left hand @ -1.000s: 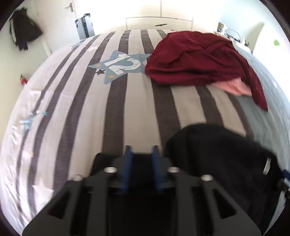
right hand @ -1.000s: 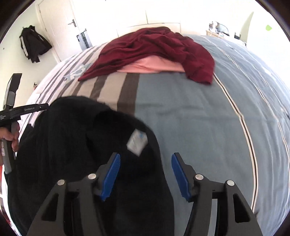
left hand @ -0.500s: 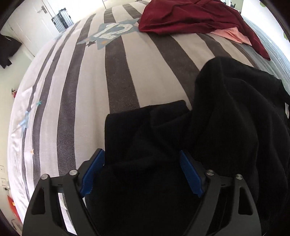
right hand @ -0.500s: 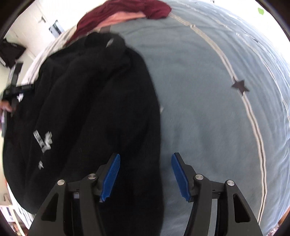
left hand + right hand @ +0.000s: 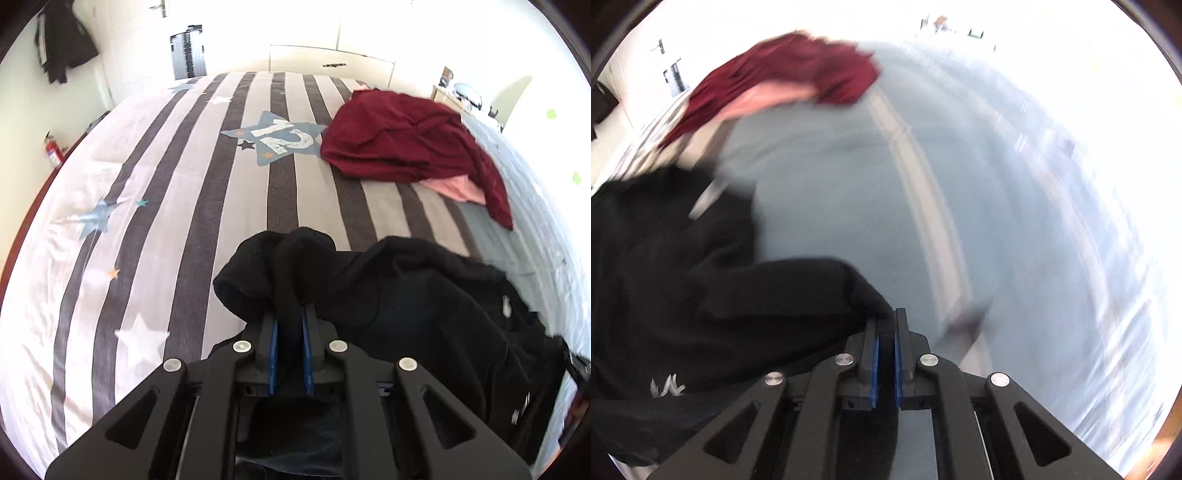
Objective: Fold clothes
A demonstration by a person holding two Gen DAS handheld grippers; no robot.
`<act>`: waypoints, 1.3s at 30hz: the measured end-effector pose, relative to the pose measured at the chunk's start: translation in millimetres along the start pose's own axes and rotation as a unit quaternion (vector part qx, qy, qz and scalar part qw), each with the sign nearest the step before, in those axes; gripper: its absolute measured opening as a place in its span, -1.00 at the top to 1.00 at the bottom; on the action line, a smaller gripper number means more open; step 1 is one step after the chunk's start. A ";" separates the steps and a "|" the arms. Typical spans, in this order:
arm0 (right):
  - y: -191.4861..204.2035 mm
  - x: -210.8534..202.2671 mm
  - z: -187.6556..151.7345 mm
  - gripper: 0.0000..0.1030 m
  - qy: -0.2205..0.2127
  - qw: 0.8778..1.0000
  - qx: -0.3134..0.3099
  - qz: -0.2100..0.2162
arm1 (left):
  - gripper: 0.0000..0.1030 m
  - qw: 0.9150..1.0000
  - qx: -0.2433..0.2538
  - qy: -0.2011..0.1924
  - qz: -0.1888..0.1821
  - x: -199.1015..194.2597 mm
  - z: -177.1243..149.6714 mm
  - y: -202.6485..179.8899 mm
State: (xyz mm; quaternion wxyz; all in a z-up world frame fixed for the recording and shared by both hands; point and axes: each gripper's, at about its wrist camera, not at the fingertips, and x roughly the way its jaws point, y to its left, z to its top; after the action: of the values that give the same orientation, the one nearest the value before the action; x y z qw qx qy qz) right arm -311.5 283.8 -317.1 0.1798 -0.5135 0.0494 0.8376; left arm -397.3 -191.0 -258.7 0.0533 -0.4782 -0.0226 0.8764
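A black sweatshirt (image 5: 413, 302) lies crumpled on the bed, with small white print. My left gripper (image 5: 290, 317) is shut on a bunched fold of it at its left end and lifts that fold off the cover. My right gripper (image 5: 885, 325) is shut on another edge of the same black sweatshirt (image 5: 683, 295), which spreads to the left in the blurred right wrist view. A dark red garment (image 5: 410, 144) lies further up the bed over a pink one (image 5: 458, 188).
The bed has a grey-and-white striped cover (image 5: 177, 192) with a blue star patch (image 5: 280, 140) on the left and a plain blue-grey cover (image 5: 849, 192) on the right. A wardrobe and a door stand beyond the bed. A black jacket (image 5: 59, 40) hangs on the left wall.
Both grippers have gone from open over the black sweatshirt to shut on it. The left one has raised its fold, and the right view is blurred with motion.
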 end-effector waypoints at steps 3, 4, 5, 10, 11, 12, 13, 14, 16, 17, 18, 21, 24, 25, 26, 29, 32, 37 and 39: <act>-21.5 16.5 74.6 0.90 -0.033 0.999 -0.027 -0.033 | 0.84 0.999 -0.029 -0.014 0.005 -14.3 3.1 3.3; -24.8 21.4 97.9 0.90 -0.041 0.998 -0.033 -0.036 | 0.84 0.999 -0.033 -0.019 0.009 -14.2 5.1 5.6; -27.5 26.6 121.1 0.89 -0.048 0.997 -0.039 -0.038 | 0.84 0.999 -0.037 -0.023 0.015 -13.1 6.3 5.8; 5.8 52.3 167.3 0.59 -0.030 0.996 -0.086 -0.005 | 0.58 0.993 -0.097 0.024 0.055 34.3 0.7 27.5; 10.0 49.9 161.8 0.44 -0.031 0.996 -0.087 -0.001 | 0.45 0.993 -0.096 0.032 0.054 34.5 -7.0 30.2; 14.2 47.4 156.2 0.39 -0.033 0.996 -0.087 0.002 | 0.23 0.994 -0.093 0.038 0.050 32.6 -15.4 32.9; 18.4 44.9 150.7 0.25 -0.034 0.996 -0.087 0.006 | 0.12 0.994 -0.090 0.044 0.047 30.7 -23.7 35.6; 22.3 41.7 144.0 0.08 -0.036 0.996 -0.087 0.011 | 0.03 0.994 -0.087 0.051 0.044 28.8 -32.1 38.2; 24.6 21.9 108.3 -0.02 -0.033 0.996 -0.080 0.037 | -0.36 0.994 -0.081 0.063 0.038 24.9 -48.8 43.6; 26.4 12.4 90.1 -0.02 -0.030 0.995 -0.077 0.050 | -0.37 0.994 -0.078 0.070 0.034 23.0 -57.1 46.2; 33.4 7.1 69.6 -0.02 -0.015 0.995 -0.077 0.065 | -0.38 0.994 -0.075 0.076 0.031 21.1 -65.5 48.9; 55.6 -5.6 10.0 -0.02 0.030 0.991 -0.080 0.106 | -0.38 0.993 -0.066 0.094 0.021 15.3 -90.5 56.9; 80.4 -10.0 -37.0 -0.01 0.067 0.985 -0.080 0.140 | -0.37 0.991 -0.058 0.121 0.000 15.0 -116.3 60.1; 88.9 -10.4 -47.3 -0.01 0.075 0.983 -0.078 0.150 | -0.37 0.989 -0.055 0.136 -0.017 19.6 -125.5 57.1; 97.5 -10.7 -56.9 -0.01 0.083 0.981 -0.075 0.160 | -0.37 0.987 -0.053 0.151 -0.034 24.1 -134.7 54.1; 120.1 -9.0 -61.8 -0.02 0.082 0.979 -0.061 0.174 | -0.34 0.987 -0.006 0.152 -0.047 31.3 -147.9 26.6; 131.8 -7.6 -52.1 -0.02 0.082 0.976 -0.014 0.200 | -0.32 0.989 0.008 0.142 -0.047 36.8 -154.8 11.0; 166.9 -7.8 -46.8 -0.02 0.093 0.970 -0.021 0.225 | 0.65 0.990 0.034 0.115 -0.072 32.6 -154.5 -3.3; 180.4 0.7 -51.4 -0.04 0.114 0.969 -0.017 0.218 | 0.74 0.990 0.049 0.111 -0.067 29.5 -154.1 -8.3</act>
State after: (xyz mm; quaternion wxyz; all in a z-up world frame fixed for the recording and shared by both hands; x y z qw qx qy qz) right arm -332.0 102.4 -360.2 -0.0230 -0.5855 0.1665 0.7930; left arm -283.0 -181.1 -366.1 0.1373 -0.5670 -0.0051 0.8121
